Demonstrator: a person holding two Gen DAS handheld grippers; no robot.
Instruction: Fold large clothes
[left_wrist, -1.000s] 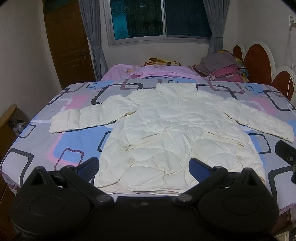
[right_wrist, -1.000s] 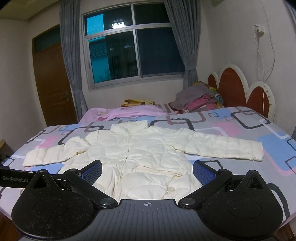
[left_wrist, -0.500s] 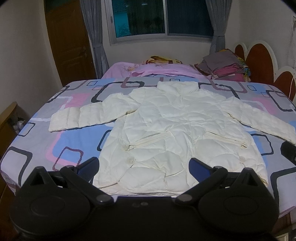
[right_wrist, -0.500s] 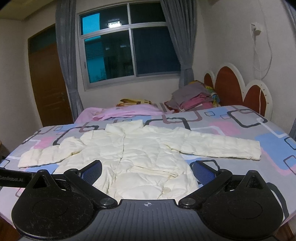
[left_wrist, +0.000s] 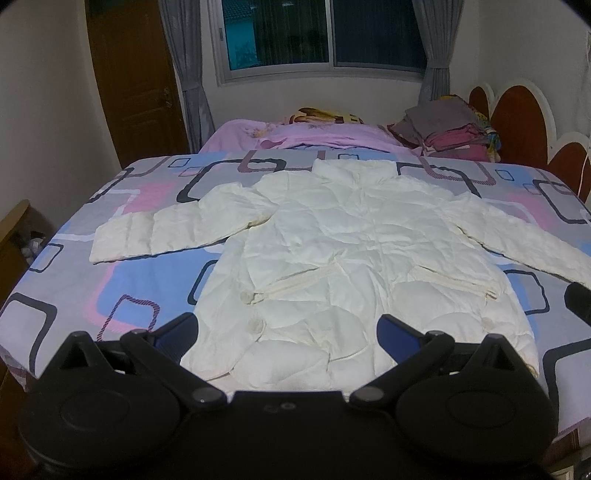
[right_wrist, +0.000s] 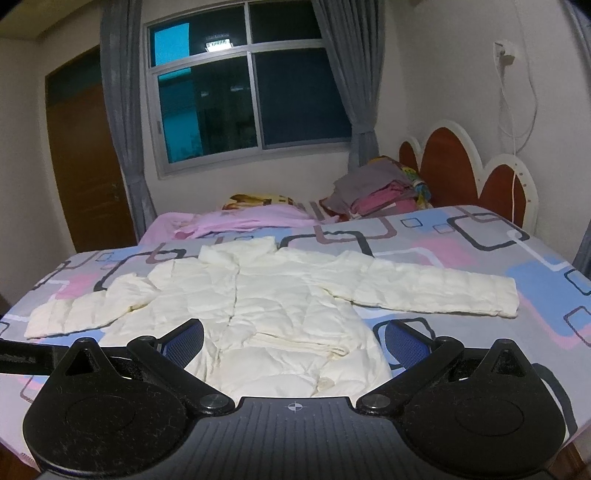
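Cream quilted jacket (left_wrist: 354, 258), spread flat, sleeves out, bed (left_wrist: 140, 288)

Straight ahead of your tool, past the bed's patterned sheet (left_wrist: 110, 295) of grey, blue and pink squares, a pink blanket (left_wrist: 295, 136) lies bunched at the far edge. To your far right a stack of folded clothes (left_wrist: 447, 129) sits against the scalloped red headboard (right_wrist: 450, 166). Beyond them you face a dark window (right_wrist: 251, 99) flanked by grey curtains (right_wrist: 122, 110), with a brown wooden door (left_wrist: 136, 74) off to your left. A white cable (right_wrist: 517, 110) hangs from a wall socket on your right.
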